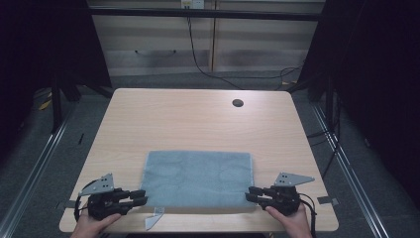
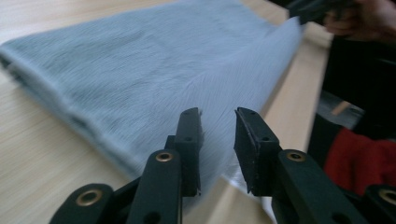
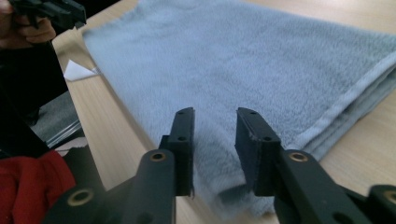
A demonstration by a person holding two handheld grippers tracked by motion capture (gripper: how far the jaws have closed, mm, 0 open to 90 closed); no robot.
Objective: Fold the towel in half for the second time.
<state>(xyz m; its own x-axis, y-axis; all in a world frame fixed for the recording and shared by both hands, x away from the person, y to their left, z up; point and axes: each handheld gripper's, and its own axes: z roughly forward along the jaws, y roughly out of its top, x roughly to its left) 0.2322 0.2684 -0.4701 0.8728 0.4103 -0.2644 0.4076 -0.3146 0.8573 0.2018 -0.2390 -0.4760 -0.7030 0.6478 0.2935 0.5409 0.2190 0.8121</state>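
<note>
from my remote seat i see the left gripper (image 1: 141,197) at the near left corner of the grey towel (image 1: 198,178), low over the counter (image 1: 198,119). in the left gripper view its jaws stand apart, released, with the towel's corner lying beyond and beneath the gap and neither pad pressing on it. a small white tag (image 1: 154,218) pokes out at that corner toward the counter's near edge. the towel lies folded and flat on the near half of the counter, between my two grippers. a round hole (image 1: 237,103) sits in the counter near the far right. the right gripper (image 1: 250,194) is at the towel's near right corner, jaws likewise parted and holding nothing, the stacked folded edges showing to their right.
</note>
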